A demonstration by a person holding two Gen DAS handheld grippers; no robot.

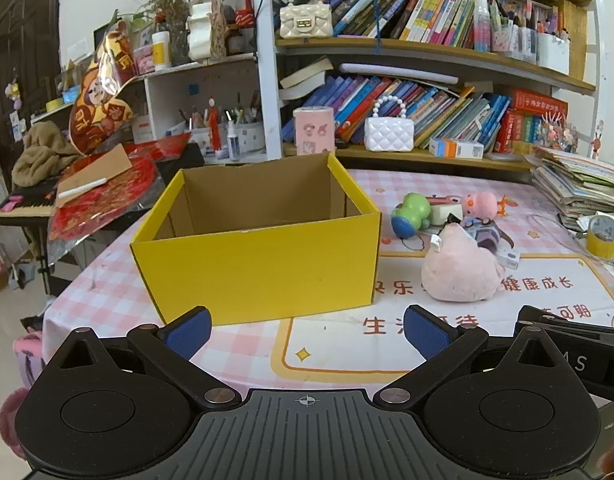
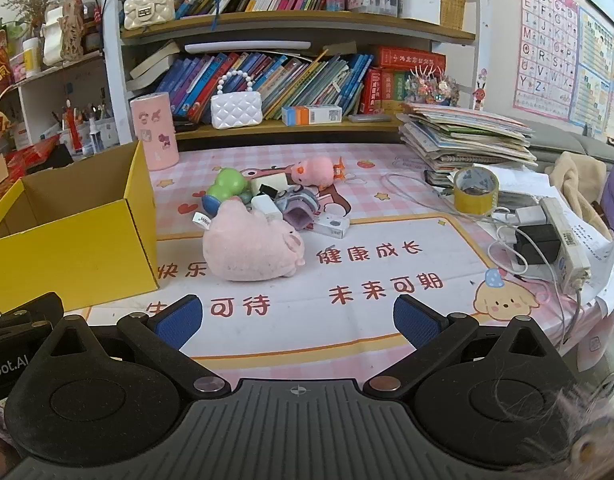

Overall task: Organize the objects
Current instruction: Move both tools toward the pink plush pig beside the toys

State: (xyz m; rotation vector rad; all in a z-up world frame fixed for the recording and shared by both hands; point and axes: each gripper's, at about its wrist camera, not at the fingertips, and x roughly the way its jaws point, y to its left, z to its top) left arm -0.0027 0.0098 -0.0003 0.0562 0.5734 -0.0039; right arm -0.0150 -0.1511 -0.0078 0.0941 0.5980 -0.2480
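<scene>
The toys (image 2: 263,208) are lying heaped mid-frame on the bench (image 2: 387,320) beside the empty yellow box (image 1: 259,248), seemingly awaiting sorting, while the left gripper (image 1: 307,330) and right gripper (image 2: 297,318) are hovering low, jaws spread, gripping nothing.

Black tongs (image 1: 307,328), blue ribbed pads (image 2: 417,320), silver screws.

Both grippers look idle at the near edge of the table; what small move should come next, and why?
Probably the right gripper should advance toward the pink plush. Both it and the left gripper are open and hold nothing, the yellow box shows nothing inside, and the plush is the nearest toy of the pile.
</scene>
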